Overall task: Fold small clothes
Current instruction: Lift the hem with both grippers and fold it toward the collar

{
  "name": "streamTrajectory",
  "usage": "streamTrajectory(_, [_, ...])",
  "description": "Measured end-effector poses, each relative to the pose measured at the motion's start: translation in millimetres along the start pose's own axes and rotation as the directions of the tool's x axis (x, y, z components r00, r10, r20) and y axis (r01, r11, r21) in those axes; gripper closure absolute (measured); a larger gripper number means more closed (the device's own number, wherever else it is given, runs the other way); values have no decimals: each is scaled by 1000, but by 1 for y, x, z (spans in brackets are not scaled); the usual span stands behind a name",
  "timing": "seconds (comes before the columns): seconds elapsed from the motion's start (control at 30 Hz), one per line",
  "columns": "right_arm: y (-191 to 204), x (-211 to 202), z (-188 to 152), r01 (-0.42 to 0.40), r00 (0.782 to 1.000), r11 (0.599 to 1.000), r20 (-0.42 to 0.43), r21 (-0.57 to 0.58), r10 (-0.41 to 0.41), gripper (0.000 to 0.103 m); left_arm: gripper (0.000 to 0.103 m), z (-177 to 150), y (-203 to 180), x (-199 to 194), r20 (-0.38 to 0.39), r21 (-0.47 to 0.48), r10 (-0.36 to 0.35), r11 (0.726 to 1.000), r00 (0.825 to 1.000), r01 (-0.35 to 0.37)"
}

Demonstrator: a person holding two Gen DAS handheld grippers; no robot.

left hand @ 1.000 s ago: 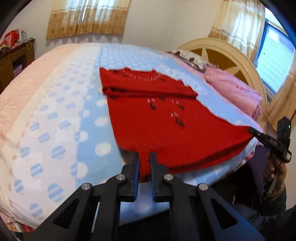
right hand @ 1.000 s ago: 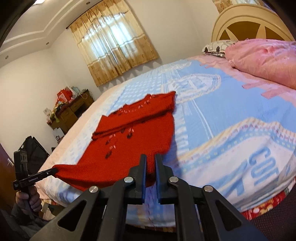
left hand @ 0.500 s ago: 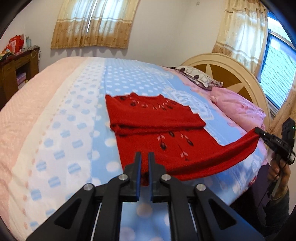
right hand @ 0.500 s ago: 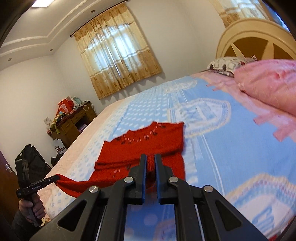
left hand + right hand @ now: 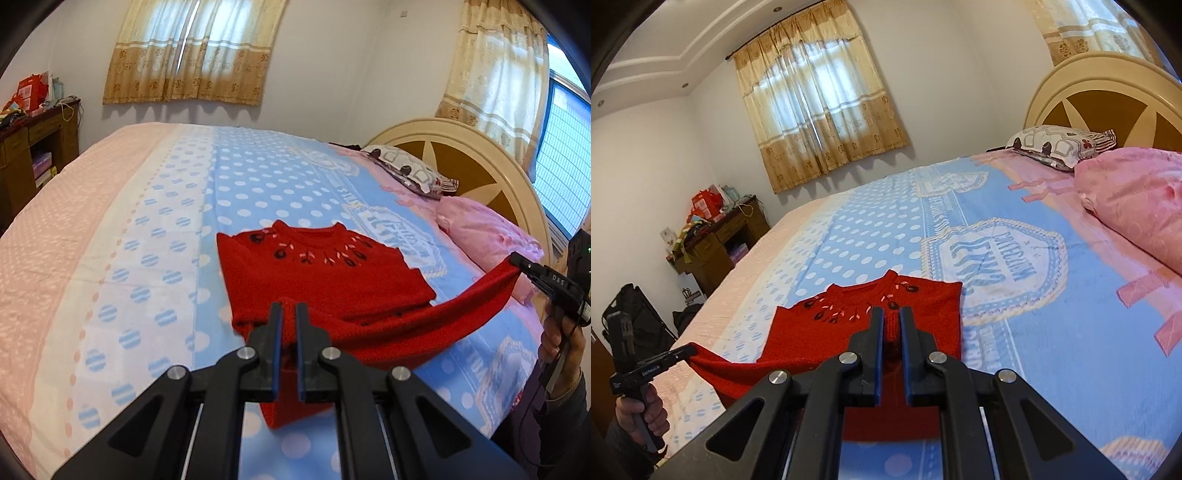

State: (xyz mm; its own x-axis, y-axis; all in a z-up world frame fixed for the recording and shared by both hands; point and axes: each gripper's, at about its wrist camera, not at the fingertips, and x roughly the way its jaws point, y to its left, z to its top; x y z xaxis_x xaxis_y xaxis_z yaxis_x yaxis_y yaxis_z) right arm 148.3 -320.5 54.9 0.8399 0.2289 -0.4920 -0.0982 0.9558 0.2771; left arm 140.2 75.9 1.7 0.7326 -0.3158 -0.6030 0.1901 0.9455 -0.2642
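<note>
A red knitted sweater (image 5: 325,273) with dark embroidery at the neck lies on the bed, sleeves folded in; it also shows in the right wrist view (image 5: 871,325). My left gripper (image 5: 289,314) is shut on one corner of its bottom hem. My right gripper (image 5: 892,321) is shut on the other hem corner, and it shows at the right in the left wrist view (image 5: 517,262). Both hold the hem lifted above the sweater's body, the fabric sagging between them.
The bed has a blue polka-dot and pink bedspread (image 5: 155,229). A pink pillow (image 5: 1134,199) and a patterned pillow (image 5: 406,170) lie by the cream headboard (image 5: 461,155). A wooden desk (image 5: 716,243) stands beyond the bed's far side.
Both grippers have lifted the hem and carried it forward over the sweater toward the neckline. The lower half is now folding over the upper half.
</note>
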Motion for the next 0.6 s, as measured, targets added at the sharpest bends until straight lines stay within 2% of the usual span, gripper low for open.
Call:
streamTrajectory(0.37, [-8, 75, 39, 67, 997, 998, -46, -11, -68, 95, 97, 54, 21, 45, 16, -28, 33, 999, 999, -33])
streamTrajectory(0.6, [-22, 130, 51, 103, 990, 995, -97, 1, -102, 95, 97, 74, 34, 92, -29, -59, 47, 997, 998, -48])
